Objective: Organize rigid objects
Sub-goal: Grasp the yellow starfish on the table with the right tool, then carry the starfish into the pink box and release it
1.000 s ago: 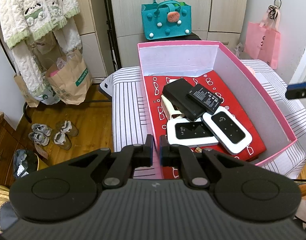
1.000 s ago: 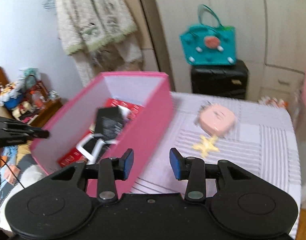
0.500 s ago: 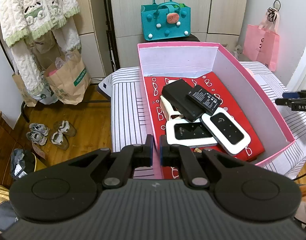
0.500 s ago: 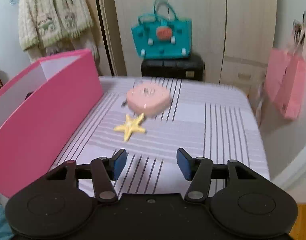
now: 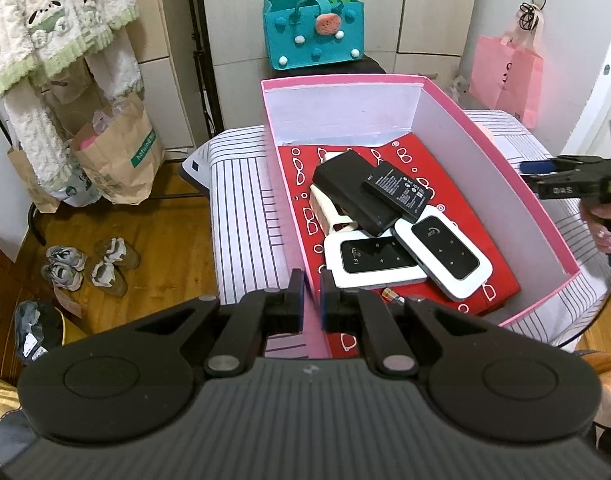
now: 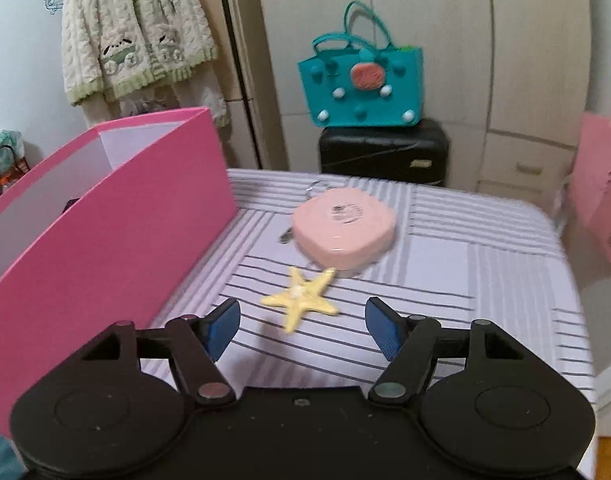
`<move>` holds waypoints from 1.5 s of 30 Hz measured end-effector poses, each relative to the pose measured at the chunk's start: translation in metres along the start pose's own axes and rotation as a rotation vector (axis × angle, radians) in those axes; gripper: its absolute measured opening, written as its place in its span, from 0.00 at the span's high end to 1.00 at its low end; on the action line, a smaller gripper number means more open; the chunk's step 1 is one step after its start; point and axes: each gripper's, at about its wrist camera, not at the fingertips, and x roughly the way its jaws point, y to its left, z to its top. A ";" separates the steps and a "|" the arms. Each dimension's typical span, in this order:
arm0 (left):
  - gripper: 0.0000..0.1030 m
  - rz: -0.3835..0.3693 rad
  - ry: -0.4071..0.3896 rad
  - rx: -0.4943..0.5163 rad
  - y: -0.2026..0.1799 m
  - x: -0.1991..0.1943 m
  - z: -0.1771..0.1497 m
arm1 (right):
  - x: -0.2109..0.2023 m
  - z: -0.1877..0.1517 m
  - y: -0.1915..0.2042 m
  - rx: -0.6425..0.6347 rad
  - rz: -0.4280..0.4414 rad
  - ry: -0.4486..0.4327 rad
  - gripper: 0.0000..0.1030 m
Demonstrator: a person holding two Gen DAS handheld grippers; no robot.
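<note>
While spread wide, right hand-held gripper (image 6: pixel 302 327) just behind yellow starfish (image 6: pixel 302 300).

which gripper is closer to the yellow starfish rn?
Right. The right gripper hangs open just short of the yellow starfish. The left gripper is shut on the pink box wall, the box between them.

The box (image 5: pixel 501 168) is pink outside and white on its inner walls, with a red liner (image 5: pixel 301 220) printed with white spectacle motifs; it holds two white devices with black faces (image 5: pixel 371 262) (image 5: pixel 445 254) and two black units (image 5: pixel 353 196) (image 5: pixel 399 188). The table cover (image 6: pixel 445 264) is pale lilac-white with dark stripes and carries a yellow starfish (image 6: pixel 303 298) and a pale pink case (image 6: pixel 345 230). The felt bag (image 6: pixel 361 86) is teal with white and teal pompoms, and both grippers (image 5: pixel 312 296) (image 6: pixel 303 328) are black with blue pads (image 6: pixel 381 326).
</note>
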 end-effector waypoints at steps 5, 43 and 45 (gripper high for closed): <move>0.93 -0.024 0.019 -0.022 0.005 0.000 0.002 | 0.030 0.000 0.013 -0.049 -0.073 0.021 0.27; 0.93 -0.103 0.100 -0.081 0.019 0.007 0.015 | -0.068 0.082 0.148 -0.225 0.293 -0.034 0.48; 0.93 -0.101 0.094 -0.082 0.019 0.006 0.014 | -0.055 0.085 0.156 -0.217 0.296 -0.002 0.48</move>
